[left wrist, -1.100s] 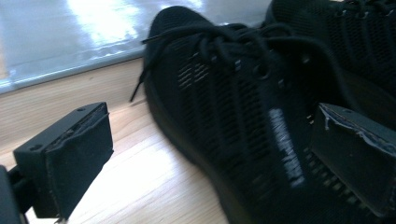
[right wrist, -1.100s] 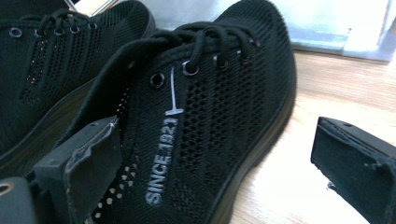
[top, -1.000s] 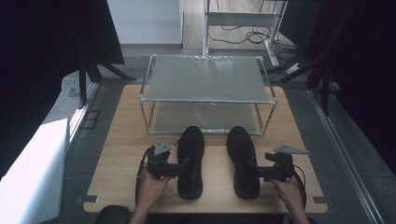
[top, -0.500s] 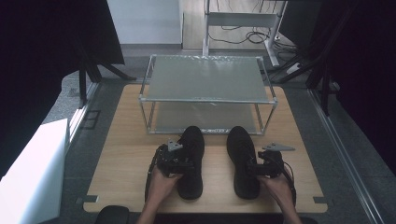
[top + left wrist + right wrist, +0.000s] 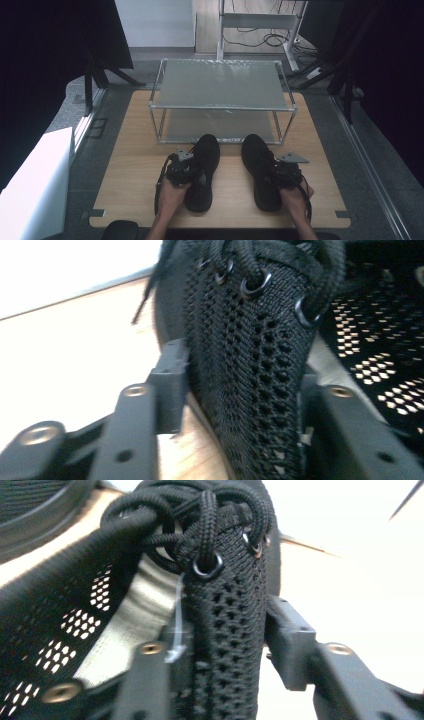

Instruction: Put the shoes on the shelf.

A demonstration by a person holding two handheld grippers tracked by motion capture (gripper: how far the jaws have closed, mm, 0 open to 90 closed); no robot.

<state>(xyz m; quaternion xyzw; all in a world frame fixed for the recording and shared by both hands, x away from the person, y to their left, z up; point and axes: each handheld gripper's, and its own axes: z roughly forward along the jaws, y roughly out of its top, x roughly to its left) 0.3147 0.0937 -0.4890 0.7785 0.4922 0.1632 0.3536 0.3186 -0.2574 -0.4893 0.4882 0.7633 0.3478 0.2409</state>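
Two black mesh lace-up shoes lie side by side on the wooden table [image 5: 130, 165], toes toward the rack. My left gripper [image 5: 192, 172] sits at the left shoe [image 5: 207, 150]; in the left gripper view its jaws have just been closing and now press both sides of that shoe's [image 5: 240, 315] eyelet wall, the left gripper [image 5: 240, 375] shut on it. My right gripper [image 5: 274, 175] sits at the right shoe [image 5: 256, 150]. Its jaws have just been closing too, and the right gripper [image 5: 227, 625] pinches that shoe's [image 5: 227, 585] laced side wall.
A two-level metal rack [image 5: 222, 85] with mesh shelves stands at the table's far half, just beyond the toes. A white panel [image 5: 30, 185] is on the floor at the left. Dark stands and cables flank the table at both sides and behind.
Both hands slid inward from the shoes' outer sides onto the shoes. Both pairs of jaws went from wide open to closed on the shoes' side walls.
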